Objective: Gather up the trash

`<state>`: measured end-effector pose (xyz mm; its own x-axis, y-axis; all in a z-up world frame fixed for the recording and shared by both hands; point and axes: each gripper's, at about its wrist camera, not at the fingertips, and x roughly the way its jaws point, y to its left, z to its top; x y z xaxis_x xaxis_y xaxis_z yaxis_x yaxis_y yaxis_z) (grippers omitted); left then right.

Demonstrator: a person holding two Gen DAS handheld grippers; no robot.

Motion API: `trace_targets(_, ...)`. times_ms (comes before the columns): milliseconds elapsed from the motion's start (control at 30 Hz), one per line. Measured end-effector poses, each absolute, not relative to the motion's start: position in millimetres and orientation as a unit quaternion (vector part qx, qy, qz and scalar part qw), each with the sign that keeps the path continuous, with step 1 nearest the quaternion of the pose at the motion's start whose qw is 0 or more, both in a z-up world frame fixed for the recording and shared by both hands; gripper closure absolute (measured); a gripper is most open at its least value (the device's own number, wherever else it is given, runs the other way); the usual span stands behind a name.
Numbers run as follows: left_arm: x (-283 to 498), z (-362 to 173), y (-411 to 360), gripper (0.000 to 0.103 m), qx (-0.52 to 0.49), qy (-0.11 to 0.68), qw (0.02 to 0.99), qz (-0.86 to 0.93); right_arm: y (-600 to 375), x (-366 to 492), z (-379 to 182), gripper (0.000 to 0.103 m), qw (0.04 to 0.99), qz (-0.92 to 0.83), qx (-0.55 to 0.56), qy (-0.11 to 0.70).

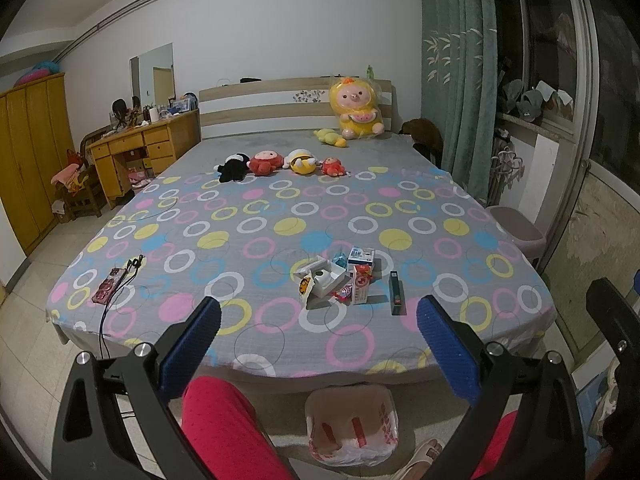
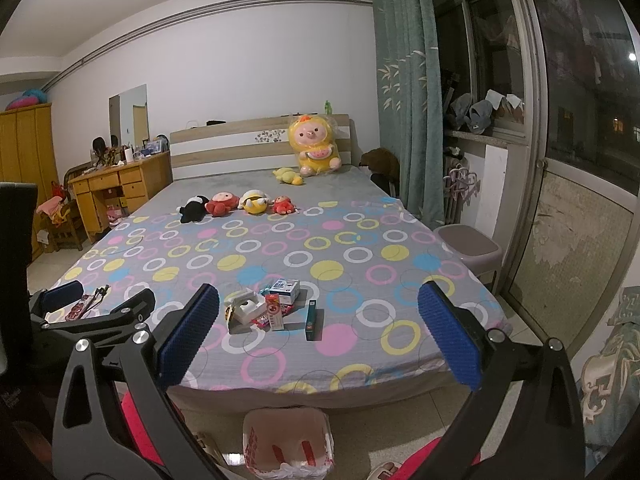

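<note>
A pile of trash lies near the foot of the bed: a white open box [image 1: 325, 280] [image 2: 245, 307], a red and white carton [image 1: 361, 284] [image 2: 275, 312], a blue and white carton [image 1: 361, 258] [image 2: 285, 289] and a dark slim box [image 1: 396, 293] [image 2: 311, 320]. A bin lined with a plastic bag [image 1: 352, 426] [image 2: 288, 440] stands on the floor below the bed's foot. My left gripper [image 1: 318, 324] is open and empty, short of the pile. My right gripper [image 2: 318, 320] is open and empty, also short of the bed; the left gripper [image 2: 100, 300] shows at its left.
The bed [image 1: 280, 216] has a ringed sheet, with plush toys [image 1: 280, 162] in a row and a large yellow plush [image 1: 357, 109] at the headboard. A phone with a cable [image 1: 110, 284] lies at the left corner. A stool [image 1: 518, 232] stands at the right, a desk [image 1: 136, 152] at the left.
</note>
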<state>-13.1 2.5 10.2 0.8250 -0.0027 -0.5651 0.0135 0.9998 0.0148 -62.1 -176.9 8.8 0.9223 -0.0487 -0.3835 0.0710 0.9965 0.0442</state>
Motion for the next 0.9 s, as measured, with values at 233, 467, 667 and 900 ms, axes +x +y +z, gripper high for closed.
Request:
trace_targets(233, -13.3, 9.3, 4.5, 0.007, 0.007, 0.3, 0.954, -0.008, -177.9, -61.8, 8.9, 0.005, 0.98, -0.028, 0.03, 0.195)
trace_targets(467, -13.1, 10.2, 5.1, 0.007, 0.006, 0.301, 0.954, -0.01, -177.9, -63.2, 9.0, 0.005, 0.98, -0.025, 0.033, 0.197)
trace_targets(667, -13.4, 9.1, 5.7, 0.007, 0.006, 0.301, 0.954, -0.011, -177.8, -65.2, 7.0, 0.005, 0.979, -0.025, 0.032, 0.198)
trace_targets(900, -12.2, 6.0, 10.1, 0.007, 0.007, 0.307, 0.952, -0.013, -176.6, -61.7, 4.1, 0.005, 0.978, -0.022, 0.029, 0.204)
